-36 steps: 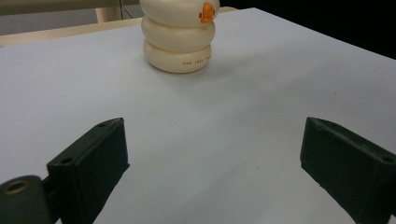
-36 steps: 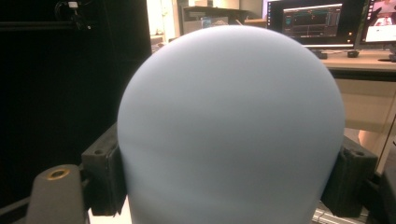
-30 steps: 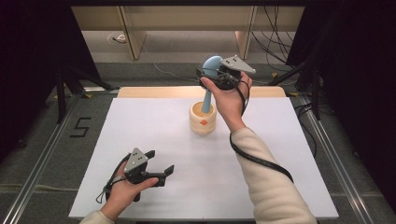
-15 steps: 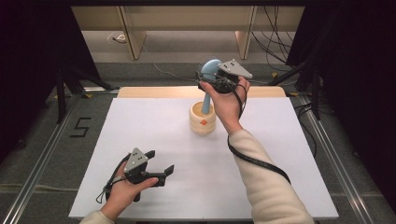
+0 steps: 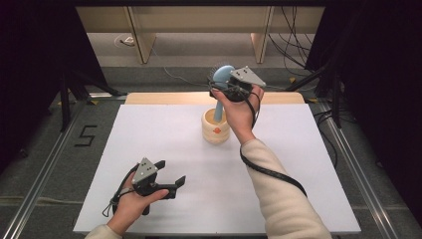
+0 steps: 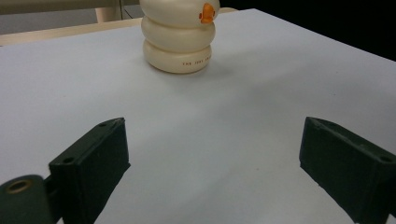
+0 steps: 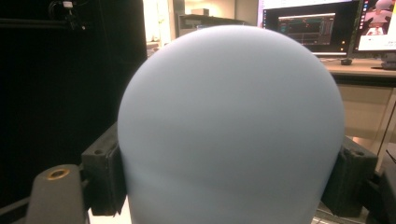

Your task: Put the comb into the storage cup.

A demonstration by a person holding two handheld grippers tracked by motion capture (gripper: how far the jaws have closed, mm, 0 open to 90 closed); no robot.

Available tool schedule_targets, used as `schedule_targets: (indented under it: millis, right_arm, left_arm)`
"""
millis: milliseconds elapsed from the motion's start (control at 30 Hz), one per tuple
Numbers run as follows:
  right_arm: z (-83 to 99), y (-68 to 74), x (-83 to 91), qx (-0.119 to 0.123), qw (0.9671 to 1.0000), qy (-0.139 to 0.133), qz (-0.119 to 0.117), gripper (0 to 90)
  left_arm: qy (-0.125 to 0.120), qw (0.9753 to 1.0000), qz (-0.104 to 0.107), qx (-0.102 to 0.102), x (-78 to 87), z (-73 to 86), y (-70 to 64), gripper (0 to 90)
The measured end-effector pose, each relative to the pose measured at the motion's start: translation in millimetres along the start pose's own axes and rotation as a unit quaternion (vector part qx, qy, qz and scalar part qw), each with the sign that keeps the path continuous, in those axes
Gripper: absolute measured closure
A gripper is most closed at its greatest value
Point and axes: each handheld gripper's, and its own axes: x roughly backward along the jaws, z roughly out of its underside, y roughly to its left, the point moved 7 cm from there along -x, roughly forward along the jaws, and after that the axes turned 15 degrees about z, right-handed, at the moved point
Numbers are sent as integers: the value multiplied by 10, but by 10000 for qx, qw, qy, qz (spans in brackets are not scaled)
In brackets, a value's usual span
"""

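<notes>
High view: the right gripper (image 5: pixel 224 88) is raised above the far middle of the white table (image 5: pixel 149 129), at about 12 o'clock from the table's centre. Its jaws are clamped on the blue brush (image 5: pixel 222 75) at the head. The brush handle runs down into the cream holder (image 5: pixel 215 128), which stands upright on the table just below the gripper. An orange mark sits on the holder's near side. The left gripper (image 5: pixel 169 174) is held low over the near left part of the table, at about 7 o'clock from the holder and well apart from it. Its jaws are spread, with nothing between them.

Left gripper view: both black jaws rise from the bottom corners, wide apart, over bare white table. The cream holder (image 6: pixel 179 35) stands at 12 o'clock, well beyond the jaws. It is built of stacked rounded rings, with the orange mark near its top and small lettering on the lowest ring.

Right gripper view: the rounded blue brush (image 7: pixel 231 126) head sits between the two jaws, which press against it at 9 o'clock and 3 o'clock. Behind it, at 1 o'clock, a desk carries lit screens (image 7: pixel 306 25).
</notes>
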Motion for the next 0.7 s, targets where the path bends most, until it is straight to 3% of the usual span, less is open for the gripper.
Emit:
schedule_targets:
  millis: [700]
  right_arm:
    - [72, 3, -52, 51, 10000, 4, 57, 201]
  left_arm:
    - [1, 10000, 1, -2, -3, 0, 1, 78]
